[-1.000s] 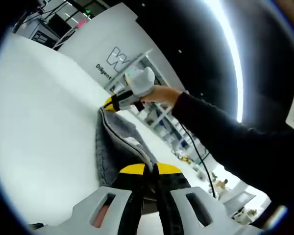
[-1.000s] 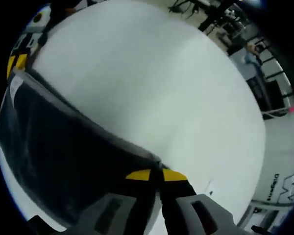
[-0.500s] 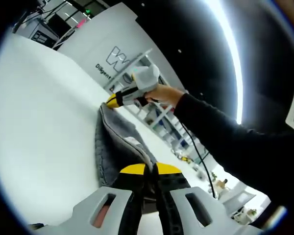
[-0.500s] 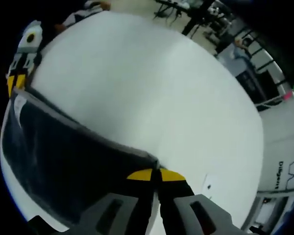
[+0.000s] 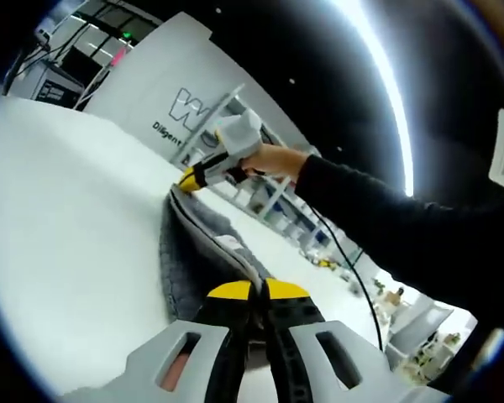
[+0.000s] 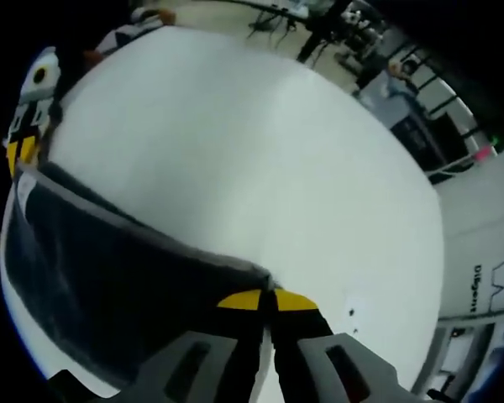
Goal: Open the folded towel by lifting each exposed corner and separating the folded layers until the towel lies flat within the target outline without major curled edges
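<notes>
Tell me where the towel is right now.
The grey towel hangs stretched over the white table, pinched at one corner by each hand-held gripper: left and right.

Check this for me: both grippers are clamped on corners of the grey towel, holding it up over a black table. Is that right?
Not quite: the table is white, not black, as the right gripper view shows. The rest holds: the right gripper is shut on one corner of the grey towel, and in the left gripper view the left gripper pinches another, the towel stretched between them above the table.

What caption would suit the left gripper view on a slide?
Two handheld grippers, left gripper near and right gripper far, hold a grey towel stretched above a white table.
</notes>
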